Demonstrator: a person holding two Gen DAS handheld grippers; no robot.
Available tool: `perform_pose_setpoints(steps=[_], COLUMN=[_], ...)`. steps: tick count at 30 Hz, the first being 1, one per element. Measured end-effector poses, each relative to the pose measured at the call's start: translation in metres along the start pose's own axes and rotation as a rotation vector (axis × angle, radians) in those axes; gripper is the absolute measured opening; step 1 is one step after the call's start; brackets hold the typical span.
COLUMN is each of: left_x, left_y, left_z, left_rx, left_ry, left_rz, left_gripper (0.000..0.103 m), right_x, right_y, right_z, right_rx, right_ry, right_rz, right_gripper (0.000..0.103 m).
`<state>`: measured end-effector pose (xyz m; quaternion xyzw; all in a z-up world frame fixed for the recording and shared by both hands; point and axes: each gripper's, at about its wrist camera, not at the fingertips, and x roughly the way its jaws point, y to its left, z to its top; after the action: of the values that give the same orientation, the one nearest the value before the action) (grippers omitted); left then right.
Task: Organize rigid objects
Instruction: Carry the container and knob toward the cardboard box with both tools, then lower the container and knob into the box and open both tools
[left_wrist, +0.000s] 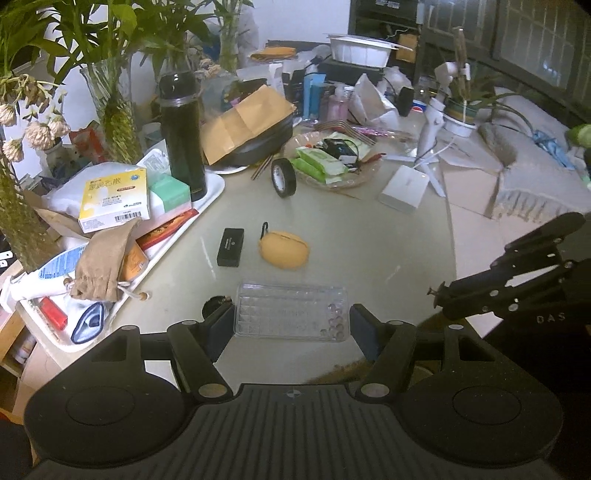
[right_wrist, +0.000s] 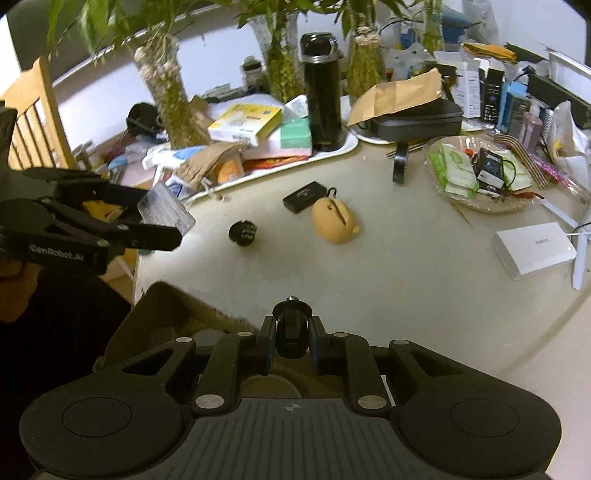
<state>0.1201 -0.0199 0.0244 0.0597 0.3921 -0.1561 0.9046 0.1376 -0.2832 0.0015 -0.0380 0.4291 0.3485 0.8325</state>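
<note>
On table, loose: black box, tan pouch, round black piece; lifted: clear case in left gripper jaws, black adapter clenched in right gripper; sorting looks early.

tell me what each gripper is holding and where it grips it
Left gripper: a clear plastic case, clamped across its two short ends. Right gripper: a small black screw-topped part, pinched at its sides.

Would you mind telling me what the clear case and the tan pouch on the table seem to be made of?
Clear case: looks like hard transparent plastic, glossy, the table showing through its ridged compartments. Tan pouch: probably silicone or soft rubber; matte, smooth, rounded.
</note>
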Motion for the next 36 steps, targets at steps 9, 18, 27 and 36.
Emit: perform_pose_setpoints(steps=[9, 18, 27, 36], left_x=[-0.012, -0.015, -0.012, 0.0], left_y=[-0.008, -0.02, -0.035, -0.053], left_z=[-0.013, -0.029, -0.037, -0.037], left_rx=[0.079, 0.12, 0.159, 0.193], left_ry=[0.016, 0.046, 0.048, 0.06], left_rz=[-0.036, -0.096, -0.165, -0.23], left_gripper=[0.067, 0.067, 0.067, 0.067], right_x=[0.001, 0.008, 0.004, -0.018], right_y=[0.01, 0.015, 0.006, -0.024], right_z=[-0.012, -0.022, -0.025, -0.028], right_rx=[-0.043, -0.053, -0.009, 0.099], right_ry=[0.061, 0.119, 0.103, 0.044], right_rz=[0.01, 0.026, -0.003, -0.049], right_gripper=[0.021, 0.021, 0.077, 0.091])
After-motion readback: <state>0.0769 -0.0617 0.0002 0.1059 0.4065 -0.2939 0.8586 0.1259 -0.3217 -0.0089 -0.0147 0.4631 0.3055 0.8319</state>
